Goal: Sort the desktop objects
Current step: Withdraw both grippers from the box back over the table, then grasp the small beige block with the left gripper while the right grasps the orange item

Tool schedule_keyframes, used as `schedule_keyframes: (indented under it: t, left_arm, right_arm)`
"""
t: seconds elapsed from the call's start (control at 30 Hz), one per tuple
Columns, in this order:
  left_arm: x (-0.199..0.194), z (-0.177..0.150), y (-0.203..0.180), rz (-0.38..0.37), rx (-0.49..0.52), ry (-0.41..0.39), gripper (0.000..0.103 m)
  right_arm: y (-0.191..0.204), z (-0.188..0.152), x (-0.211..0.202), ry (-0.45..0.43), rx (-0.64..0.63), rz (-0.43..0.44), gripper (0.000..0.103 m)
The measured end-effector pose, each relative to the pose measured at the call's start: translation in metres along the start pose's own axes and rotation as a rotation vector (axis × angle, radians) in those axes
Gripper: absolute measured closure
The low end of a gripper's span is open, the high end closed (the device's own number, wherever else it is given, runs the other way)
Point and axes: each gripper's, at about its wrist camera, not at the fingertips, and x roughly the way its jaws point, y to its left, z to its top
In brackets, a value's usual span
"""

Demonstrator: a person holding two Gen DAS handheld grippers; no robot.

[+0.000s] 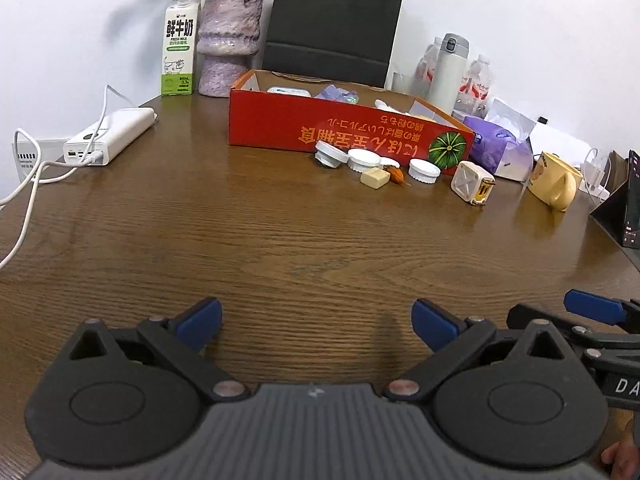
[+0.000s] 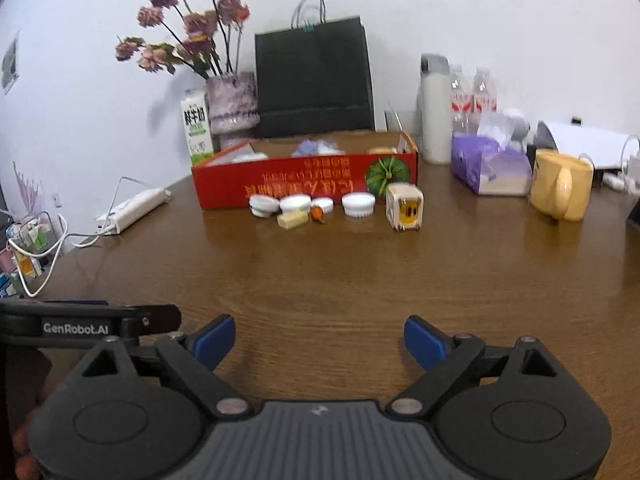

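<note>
Patience first: both my left gripper (image 1: 318, 322) and right gripper (image 2: 319, 342) hang spread and empty over bare table (image 1: 248, 240), well short of the red box (image 1: 340, 136). The white caps (image 2: 295, 202) and charger cube (image 2: 405, 205) lie just before that box; I'd approach low and take one piece at a time.

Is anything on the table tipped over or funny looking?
Yes. The leftmost white lid in the row before the red box leans tilted, while the other lids lie flat. The box's printing is upside down from here. The yellow mug looks to be lying on its side. Nothing is spilled.
</note>
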Motion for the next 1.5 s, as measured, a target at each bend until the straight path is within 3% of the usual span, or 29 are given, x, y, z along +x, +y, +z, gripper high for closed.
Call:
schedule_keyframes:
  t: [0.37,0.53,0.6,0.7,0.77,0.83,1.0,1.13,1.23,1.4,1.5]
  left_arm:
    - [0.002,0.002,-0.004,-0.010,0.020,0.014,0.000]
    - [0.024,0.029,-0.012,-0.035,0.078,-0.010,0.000]
    - [0.039,0.050,-0.019,-0.115,0.135,-0.037,0.000]
    - [0.075,0.083,-0.031,-0.212,0.241,-0.015,0.011]
    - [0.097,0.095,-0.040,-0.204,0.310,-0.039,0.023]
    - [0.122,0.104,-0.048,-0.182,0.362,-0.014,0.029]
    - [0.157,0.114,-0.045,-0.213,0.342,0.066,0.042]
    - [0.165,0.116,-0.042,-0.231,0.314,0.064,0.081]
    - [0.153,0.110,-0.044,-0.240,0.343,0.071,0.081]
    - [0.130,0.097,-0.031,-0.160,0.293,0.070,0.081]
    - [0.122,0.092,-0.019,-0.106,0.247,0.050,0.081]
  right_arm:
    - [0.000,0.004,0.003,0.015,-0.011,-0.004,0.012]
    - [-0.019,0.044,0.022,-0.009,-0.005,-0.024,0.018]
    - [-0.023,0.067,0.040,-0.018,-0.048,-0.036,0.026]
    - [-0.031,0.095,0.074,-0.003,-0.062,-0.023,0.036]
    - [-0.035,0.110,0.099,0.023,-0.049,0.016,0.047]
    - [-0.039,0.122,0.124,0.077,-0.016,0.080,0.064]
    - [-0.036,0.132,0.158,0.136,-0.020,0.122,0.064]
    - [-0.029,0.137,0.178,0.169,-0.045,0.155,0.065]
    - [-0.026,0.138,0.188,0.185,-0.067,0.154,0.066]
    - [-0.012,0.136,0.207,0.217,-0.110,0.146,0.067]
    - [0.002,0.133,0.214,0.204,-0.179,0.092,0.071]
